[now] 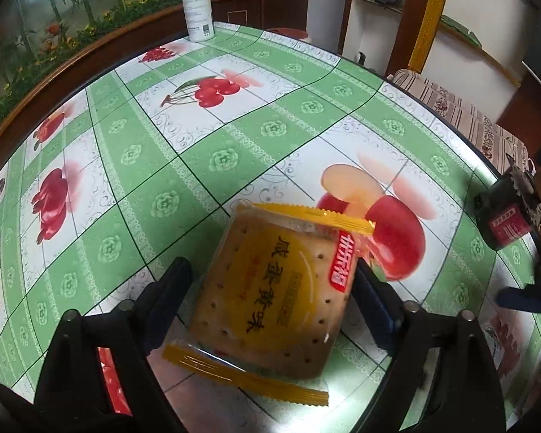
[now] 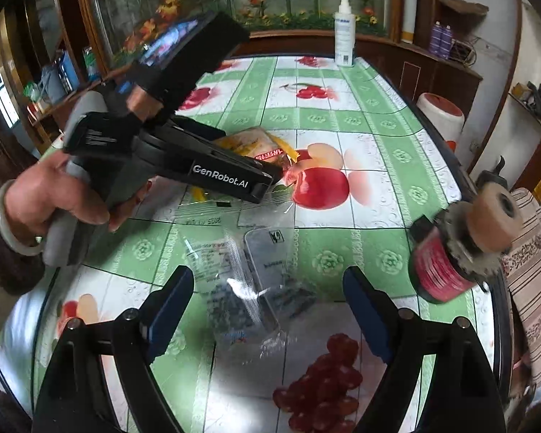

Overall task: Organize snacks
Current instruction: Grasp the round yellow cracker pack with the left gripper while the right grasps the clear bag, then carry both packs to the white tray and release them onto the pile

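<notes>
1. Cracker packet (image 1: 270, 299), clear wrap with yellow crimped ends, sits between the fingers of the left gripper (image 1: 272, 288), over the fruit-print tablecloth (image 1: 184, 151).
2. Open cloth runs from 9 to 1 o'clock of the packet in the left wrist view; only the white spray bottle (image 1: 198, 1) stands at the far rim, about 11 o'clock. The table's edge curves past at 3 o'clock, where a red-banded tool (image 1: 508, 213) lies near the rim.
3. Packet's long axis runs roughly 1 to 7 o'clock, crimped ends at each; printed face up, slightly tilted.
4. Left gripper: jaws part-closed, right finger (image 1: 373, 297) touching the packet's side, left finger (image 1: 169, 296) close beside it; firm grip cannot be told.
5. Right gripper (image 2: 268, 296): jaws wide apart, holding nothing, over a clear plastic bag (image 2: 249, 274) lying flat on the cloth between them.
6. In the right wrist view the packet (image 2: 256, 142) shows at 11 o'clock, partly hidden behind the left gripper (image 2: 267, 180), well apart from the right fingers.
</notes>
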`<state>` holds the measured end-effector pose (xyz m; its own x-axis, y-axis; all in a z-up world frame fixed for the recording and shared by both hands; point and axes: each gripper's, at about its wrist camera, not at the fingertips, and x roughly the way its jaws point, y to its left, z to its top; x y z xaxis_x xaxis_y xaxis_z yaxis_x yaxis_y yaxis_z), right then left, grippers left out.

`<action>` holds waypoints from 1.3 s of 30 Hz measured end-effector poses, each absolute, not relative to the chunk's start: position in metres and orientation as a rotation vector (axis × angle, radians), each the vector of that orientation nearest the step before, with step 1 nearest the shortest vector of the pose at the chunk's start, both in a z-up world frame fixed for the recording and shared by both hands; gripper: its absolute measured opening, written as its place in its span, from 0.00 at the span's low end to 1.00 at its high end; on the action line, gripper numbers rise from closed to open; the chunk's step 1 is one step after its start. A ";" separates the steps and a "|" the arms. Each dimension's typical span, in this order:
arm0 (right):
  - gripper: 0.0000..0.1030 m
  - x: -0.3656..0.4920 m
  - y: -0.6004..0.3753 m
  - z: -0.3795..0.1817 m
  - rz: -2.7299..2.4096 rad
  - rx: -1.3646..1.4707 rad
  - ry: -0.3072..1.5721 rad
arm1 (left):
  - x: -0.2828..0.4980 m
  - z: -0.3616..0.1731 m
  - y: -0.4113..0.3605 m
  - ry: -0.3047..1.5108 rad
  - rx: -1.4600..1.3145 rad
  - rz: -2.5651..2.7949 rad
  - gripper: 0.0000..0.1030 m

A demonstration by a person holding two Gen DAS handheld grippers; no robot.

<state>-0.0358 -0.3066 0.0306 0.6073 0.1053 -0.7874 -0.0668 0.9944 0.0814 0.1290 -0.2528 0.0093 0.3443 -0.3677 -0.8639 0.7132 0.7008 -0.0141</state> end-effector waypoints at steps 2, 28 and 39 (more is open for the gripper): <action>0.83 -0.027 -0.308 0.025 0.121 0.066 0.934 | 0.125 0.011 -0.251 0.979 0.408 -0.727 0.75; 0.79 -0.037 -0.233 0.018 0.264 -0.087 0.952 | 0.045 0.014 -0.079 1.056 0.196 -0.330 0.71; 0.56 -0.026 -0.218 0.003 0.268 -0.145 0.995 | 0.019 0.020 -0.063 1.014 0.152 -0.284 0.71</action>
